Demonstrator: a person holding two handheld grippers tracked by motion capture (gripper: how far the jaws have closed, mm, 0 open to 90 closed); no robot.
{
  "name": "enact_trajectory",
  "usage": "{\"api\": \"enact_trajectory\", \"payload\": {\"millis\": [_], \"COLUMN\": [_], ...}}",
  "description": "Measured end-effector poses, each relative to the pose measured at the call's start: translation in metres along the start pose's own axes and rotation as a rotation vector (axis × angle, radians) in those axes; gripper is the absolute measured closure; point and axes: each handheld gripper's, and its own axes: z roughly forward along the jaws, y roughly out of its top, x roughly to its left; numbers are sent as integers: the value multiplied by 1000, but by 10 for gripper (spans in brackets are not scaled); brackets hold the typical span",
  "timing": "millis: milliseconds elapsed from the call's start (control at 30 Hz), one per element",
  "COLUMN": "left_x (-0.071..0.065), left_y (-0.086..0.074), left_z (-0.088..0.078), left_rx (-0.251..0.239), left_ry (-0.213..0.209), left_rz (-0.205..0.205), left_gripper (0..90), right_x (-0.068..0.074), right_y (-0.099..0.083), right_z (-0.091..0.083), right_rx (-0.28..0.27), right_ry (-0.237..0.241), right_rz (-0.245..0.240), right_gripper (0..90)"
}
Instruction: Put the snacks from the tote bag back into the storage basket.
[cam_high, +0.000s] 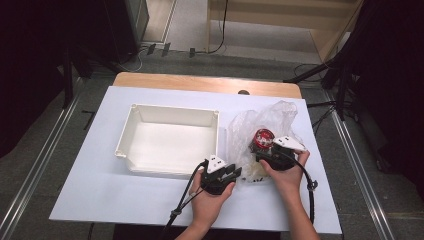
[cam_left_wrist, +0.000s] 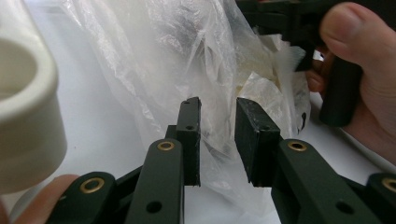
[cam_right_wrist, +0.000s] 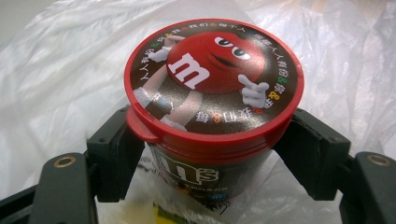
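Red-lidded and dark-walled, the tub (cam_right_wrist: 212, 116) stands near the right edge of the table (cam_high: 90, 190), on or just within the mouth of the crumpled clear bag (cam_high: 260, 125); the high view cannot settle which. The right gripper (cam_right_wrist: 210, 154) has it by the body just under the lid, a jaw pressed on each side, spread wide because the tub is wide. The left gripper (cam_left_wrist: 217, 140) sits at the bag's near edge toward the front of the table, jaws slightly parted with a fold of film between them; the pads do not look to be pinching it. The step in hand seems to be drawing the tub free of the bag, likely for the white tray (cam_high: 170, 137) in the middle of the table. To do it well, the left jaws should close firmly on the film first, so the bag stays put. Then lift the tub straight and upright, keeping the squeeze steady below the lid rim so it cannot slip. Loose film may cling and drag along; a slow pull would let it peel off.
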Motion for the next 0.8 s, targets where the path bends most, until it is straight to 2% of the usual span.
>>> {"api": "enact_trajectory", "payload": {"millis": [200, 333, 500, 600, 667, 800], "left_x": [0, -1, -2, -2, -2, -2], "left_y": [0, 0, 0, 0, 0, 0], "left_z": [0, 1, 1, 1, 1, 0], "left_rx": [3, 6, 8, 6, 4, 10], "left_ry": [7, 11, 10, 8, -4, -29], "left_rz": [6, 11, 18, 21, 24, 28], "left_gripper": [731, 735, 735, 727, 704, 604], "right_x": [-3, -3, 0, 2, 3, 5], "right_y": [-10, -10, -4, -1, -1, 0], "right_z": [-9, -8, -3, 3, 5, 4], "right_rx": [5, 2, -28, -11, -12, -15], "right_ry": [29, 32, 18, -2, -3, -21], "right_rz": [-26, -11, 10, 6, 6, -1], "right_gripper": [264, 257, 234, 231, 251, 262]}}
